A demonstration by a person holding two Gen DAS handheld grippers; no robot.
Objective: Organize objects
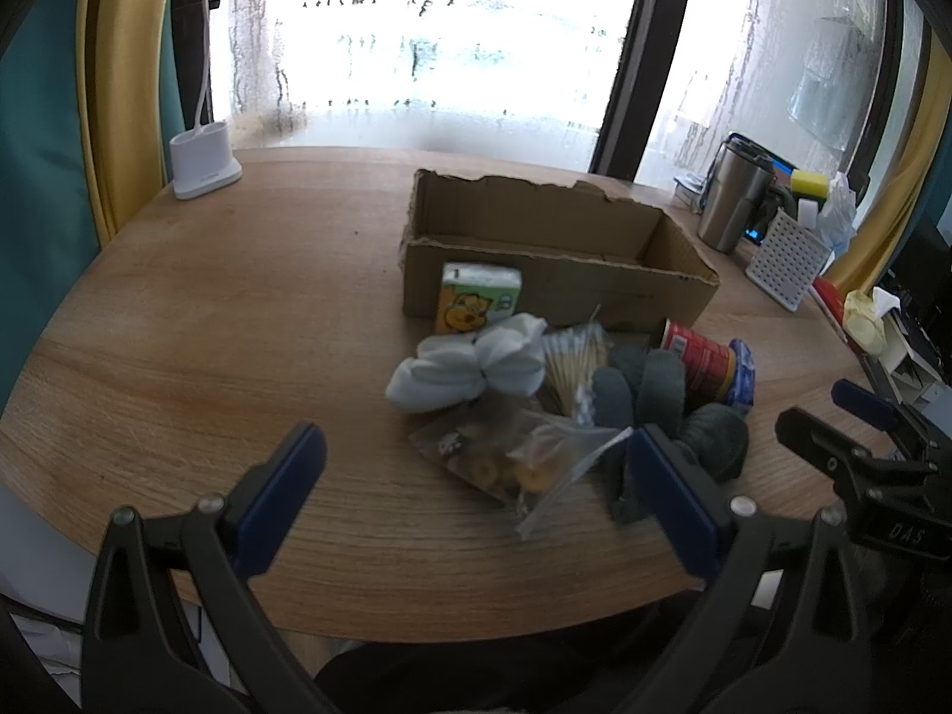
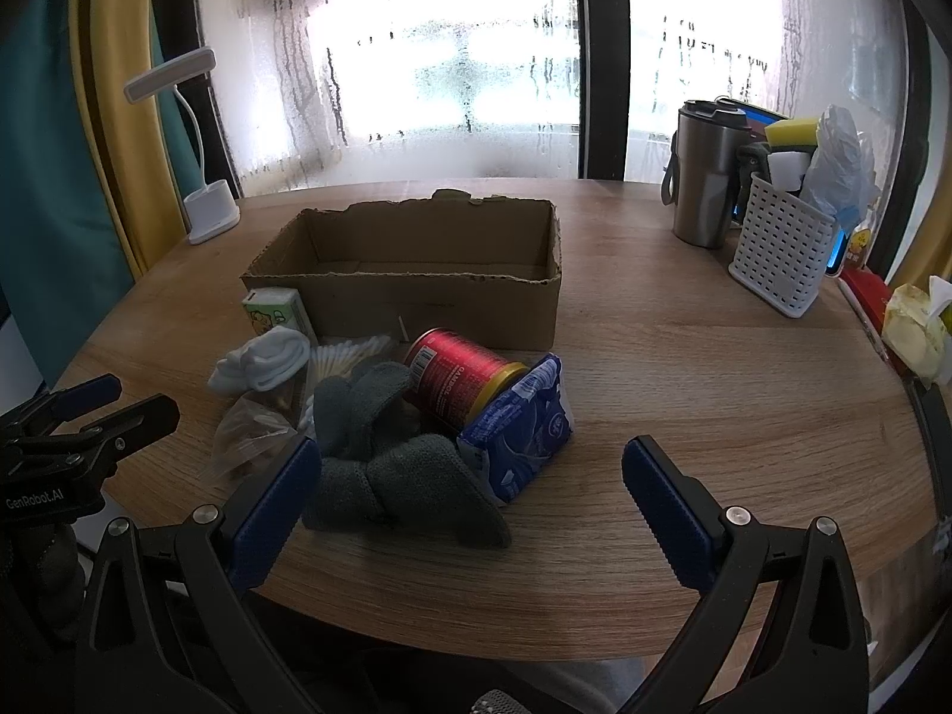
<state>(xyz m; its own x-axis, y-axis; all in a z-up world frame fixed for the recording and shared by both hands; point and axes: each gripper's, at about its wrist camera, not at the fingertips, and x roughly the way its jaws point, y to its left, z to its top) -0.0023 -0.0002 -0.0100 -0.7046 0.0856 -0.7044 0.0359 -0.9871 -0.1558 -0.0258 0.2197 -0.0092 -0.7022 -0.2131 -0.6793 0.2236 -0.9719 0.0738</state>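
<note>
Both hand-held grippers spread wide, nothing held: left hand-held gripper [image 1: 476,479] hovers over the near table [image 1: 208,309] edge in front of the pile, right hand-held gripper [image 2: 470,491] likewise, its left finger just beside the grey socks [image 2: 392,464]. Cardboard box [image 2: 428,297] sits mid-table, open top; right wrist view shows its inside bare, left wrist view sees mostly the front wall. Pile lies just in front of the box: tissue pack [image 1: 476,297] against the box front, white socks [image 1: 470,369], cotton swabs [image 1: 574,357], red can [image 2: 458,375] on its side, blue packet [image 2: 523,434] touching the can's gold end. Left wrist view shows a clear zip bag [image 1: 523,458] with yellow pieces nearest the left gripper; right wrist view gives only a blurred corner of it. Right wrist view shows the blue packet in full; in the left wrist view it is mostly hidden behind the can. Each view catches the other gripper at its edge. White desk lamp [image 1: 205,160] far left; steel tumbler [image 2: 705,172] and white perforated basket [image 2: 779,256] with sponge far right, well apart from the pile.
</note>
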